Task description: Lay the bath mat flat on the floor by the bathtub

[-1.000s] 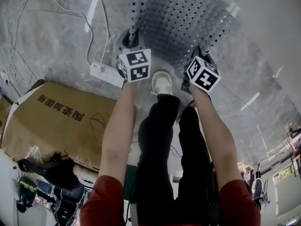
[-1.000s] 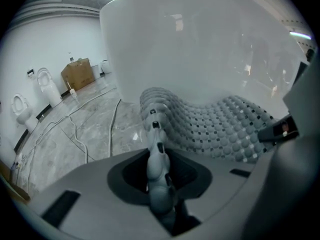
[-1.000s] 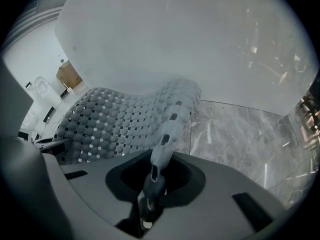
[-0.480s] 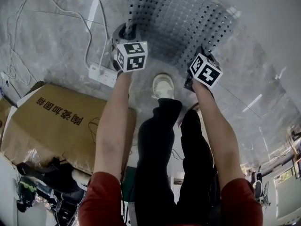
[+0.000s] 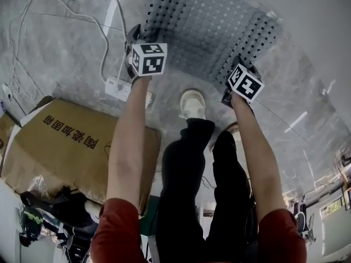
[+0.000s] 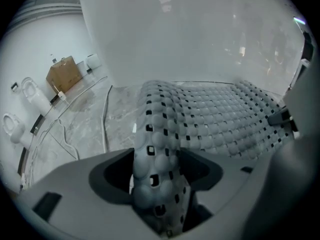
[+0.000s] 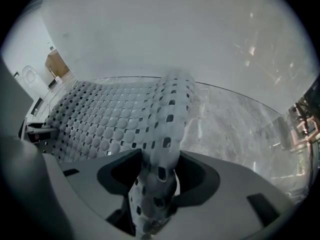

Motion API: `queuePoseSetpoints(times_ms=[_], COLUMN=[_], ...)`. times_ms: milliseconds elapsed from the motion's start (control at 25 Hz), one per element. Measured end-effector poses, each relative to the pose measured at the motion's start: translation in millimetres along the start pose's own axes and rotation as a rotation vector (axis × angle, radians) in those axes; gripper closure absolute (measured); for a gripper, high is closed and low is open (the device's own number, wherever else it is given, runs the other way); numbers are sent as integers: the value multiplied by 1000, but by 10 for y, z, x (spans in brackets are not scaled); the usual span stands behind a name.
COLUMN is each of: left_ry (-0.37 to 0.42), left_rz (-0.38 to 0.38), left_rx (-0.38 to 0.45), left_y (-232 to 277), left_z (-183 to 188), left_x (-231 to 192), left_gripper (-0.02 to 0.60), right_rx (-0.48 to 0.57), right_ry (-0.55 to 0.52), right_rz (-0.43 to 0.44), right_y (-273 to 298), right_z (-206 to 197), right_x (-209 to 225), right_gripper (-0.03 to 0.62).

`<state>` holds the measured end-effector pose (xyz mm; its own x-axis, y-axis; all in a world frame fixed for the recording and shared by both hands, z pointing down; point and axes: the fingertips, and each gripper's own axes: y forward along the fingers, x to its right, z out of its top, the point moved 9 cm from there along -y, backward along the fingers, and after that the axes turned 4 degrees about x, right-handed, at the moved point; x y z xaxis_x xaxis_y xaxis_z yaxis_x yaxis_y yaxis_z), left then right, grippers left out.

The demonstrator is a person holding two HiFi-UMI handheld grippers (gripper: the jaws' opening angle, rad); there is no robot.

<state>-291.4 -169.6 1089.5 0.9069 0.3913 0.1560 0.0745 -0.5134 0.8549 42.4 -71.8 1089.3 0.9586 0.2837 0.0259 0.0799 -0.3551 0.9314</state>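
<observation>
The grey bath mat (image 5: 208,26), studded with bumps and square holes, lies spread on the marble floor beside the white bathtub wall (image 6: 200,34). My left gripper (image 5: 138,37) is at the mat's near left corner, my right gripper (image 5: 235,66) at its near right corner. In the left gripper view a raised fold of the mat (image 6: 157,149) stands between the opening jaws of the left gripper (image 6: 157,170), with a dark gap on its left side. In the right gripper view the mat's corner (image 7: 160,149) hangs loosely between the opening jaws of the right gripper (image 7: 157,176).
A white power strip (image 5: 118,86) with cables (image 5: 66,10) lies left of the mat. A flattened cardboard box (image 5: 66,141) covers the floor at the left. The person's white shoe (image 5: 192,103) stands just behind the mat. Dark bags (image 5: 49,201) sit at the lower left.
Both grippers have moved forward, away from the person's feet, and spread a little apart. The mat has shifted with them toward the tub and lies flatter.
</observation>
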Motion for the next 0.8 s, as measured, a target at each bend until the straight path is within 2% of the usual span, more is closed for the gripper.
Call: queuePoseSetpoints(times_ms=[200,280,440,640,800], left_ry=[-20,-26,-37,-80,-137], left_rz=[9,-2,-10,-24,-42], left_rx=[-13,-22,-19,2,39], left_y=[-18,-46,-160,-454,-829], left_z=[-7,-25,-7,109,337], left_x=[-59,-53,-6,79,133], left_gripper=[274,239,222,218,218], right_rx=[13,14,22,25,50], right_ry=[13,18,30,20,6], right_rz=[-27,-35,-25,-2,25], right_y=[-20,-40,-128,-380,-726], right_z=[6,-6,3,65,231], right_x=[34,55,25,-66,-136], right_gripper=[324,302,256,246,246])
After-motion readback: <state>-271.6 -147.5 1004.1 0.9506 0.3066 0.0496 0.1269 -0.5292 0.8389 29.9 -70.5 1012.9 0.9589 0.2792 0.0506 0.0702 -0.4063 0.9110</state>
